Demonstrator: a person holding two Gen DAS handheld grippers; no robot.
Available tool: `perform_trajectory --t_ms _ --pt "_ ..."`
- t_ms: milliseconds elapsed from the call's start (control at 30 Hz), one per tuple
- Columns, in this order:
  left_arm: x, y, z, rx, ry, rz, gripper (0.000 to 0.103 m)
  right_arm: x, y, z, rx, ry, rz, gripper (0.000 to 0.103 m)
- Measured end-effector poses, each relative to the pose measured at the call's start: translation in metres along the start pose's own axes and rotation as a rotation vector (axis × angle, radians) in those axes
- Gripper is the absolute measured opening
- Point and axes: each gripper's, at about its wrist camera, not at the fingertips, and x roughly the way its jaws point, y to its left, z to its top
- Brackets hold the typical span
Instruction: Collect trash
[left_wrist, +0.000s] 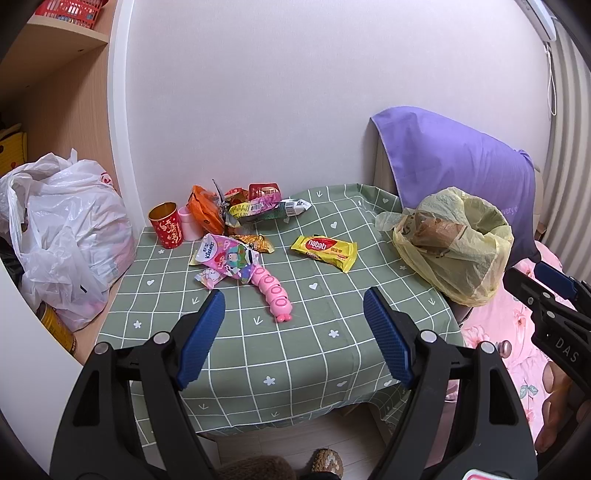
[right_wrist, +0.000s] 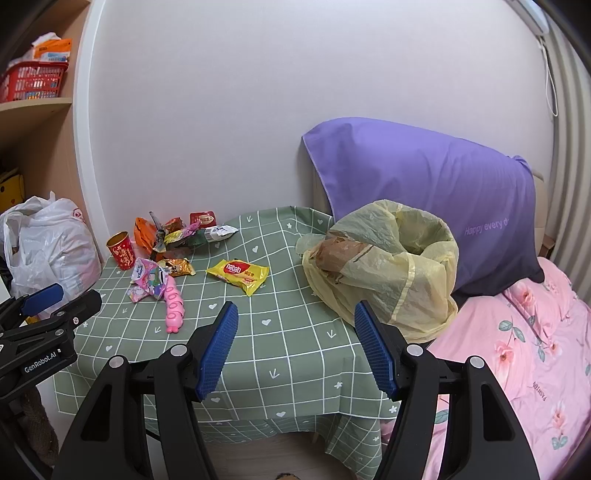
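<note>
I hold the left gripper (left_wrist: 294, 308) and the right gripper (right_wrist: 296, 320) above the near edge of the green checked tablecloth (left_wrist: 295, 350), both with fingers spread wide and empty. Mid-cloth lies the yellow Nabati wafer packet (left_wrist: 325, 252); left of it sit a crumpled pile of colourful snack wrappers (left_wrist: 243, 210) and a pink segmented plastic toy (left_wrist: 271, 291). Right of the packet stands the open pale-yellow plastic trash bag (left_wrist: 456, 240).

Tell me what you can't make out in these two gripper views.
- Yellow trash bag: contents, both views; its crumpled film hides them.
- Wrapper pile: lower wrappers, both views; covered by upper ones.
- White plastic bag: contents, left view; folds hide them.
- Pillow lettering: cut off, right view.
</note>
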Motion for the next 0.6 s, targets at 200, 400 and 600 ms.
perform_trajectory --t_ms 200,400,600 --pt "-0.001 -0.001 0.002 -0.003 -0.012 0.001 0.074 0.0 0.0 0.0 0.0 0.0 0.0 0.062" --pt "0.008 0.006 0.007 -0.018 -0.012 0.007 0.074 0.009 -0.003 0.004 -0.003 0.011 0.008 0.062" --pt "0.032 0.02 0.012 -0.041 0.006 0.015 0.074 0.041 -0.002 0.01 -0.018 0.051 0.036 0.062"
